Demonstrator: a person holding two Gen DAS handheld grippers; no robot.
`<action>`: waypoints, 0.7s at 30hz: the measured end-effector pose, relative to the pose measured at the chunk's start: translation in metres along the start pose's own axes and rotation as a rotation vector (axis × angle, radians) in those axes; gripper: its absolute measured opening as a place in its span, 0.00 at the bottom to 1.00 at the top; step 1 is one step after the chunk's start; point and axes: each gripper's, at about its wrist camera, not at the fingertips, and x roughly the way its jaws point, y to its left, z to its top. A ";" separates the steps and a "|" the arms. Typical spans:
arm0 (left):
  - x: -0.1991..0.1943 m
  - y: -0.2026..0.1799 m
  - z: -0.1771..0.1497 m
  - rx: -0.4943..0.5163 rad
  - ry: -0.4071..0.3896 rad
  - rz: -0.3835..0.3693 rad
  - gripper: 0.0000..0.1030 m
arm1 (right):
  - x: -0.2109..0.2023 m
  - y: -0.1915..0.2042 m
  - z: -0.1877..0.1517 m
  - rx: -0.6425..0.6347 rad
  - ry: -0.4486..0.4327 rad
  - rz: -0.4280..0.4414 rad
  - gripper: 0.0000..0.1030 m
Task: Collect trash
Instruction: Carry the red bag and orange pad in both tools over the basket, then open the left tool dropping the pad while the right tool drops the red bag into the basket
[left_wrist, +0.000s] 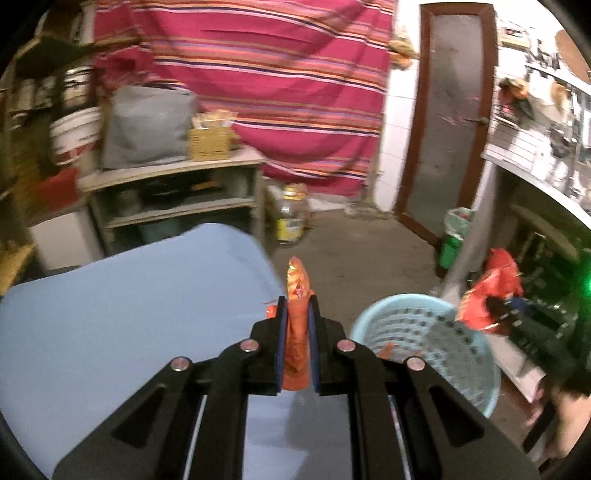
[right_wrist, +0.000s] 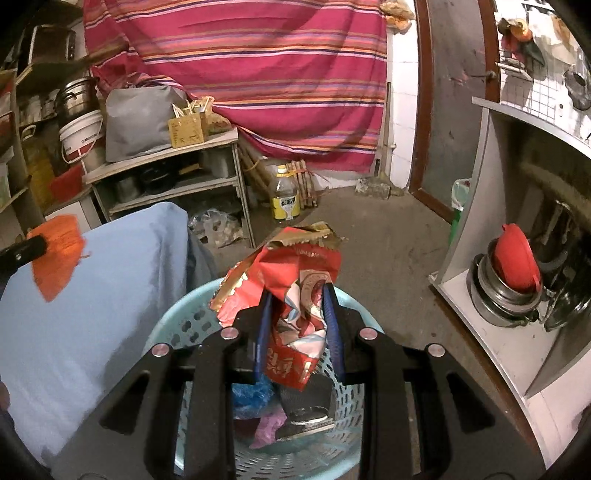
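Observation:
My left gripper (left_wrist: 295, 306) is shut on an orange wrapper (left_wrist: 297, 295) and holds it upright over the right edge of the blue-covered table (left_wrist: 110, 314). The light blue perforated basket (left_wrist: 436, 339) stands on the floor to its right. My right gripper (right_wrist: 297, 295) is shut on a crumpled red snack bag (right_wrist: 291, 273), held directly over the basket (right_wrist: 177, 328), which has several bits of trash in its bottom. The right gripper and its red bag show in the left wrist view (left_wrist: 487, 295) past the basket. The left gripper's orange wrapper shows at far left of the right wrist view (right_wrist: 57, 254).
A shelf unit (right_wrist: 166, 177) with a grey bag and a yellow box stands behind the table. A plastic bottle (right_wrist: 284, 199) stands on the concrete floor. A white cabinet (right_wrist: 480, 258) with metal pots and a red lid is at right. A green bin (left_wrist: 454, 240) stands by the door.

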 end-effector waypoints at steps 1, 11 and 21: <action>0.006 -0.013 0.002 0.011 0.004 -0.020 0.11 | 0.001 -0.003 -0.001 0.004 0.002 -0.001 0.27; 0.061 -0.086 0.002 0.075 0.091 -0.149 0.11 | 0.010 -0.025 -0.008 0.044 0.040 -0.011 0.27; 0.083 -0.095 -0.012 0.084 0.189 -0.172 0.23 | 0.012 -0.039 -0.012 0.061 0.061 -0.029 0.27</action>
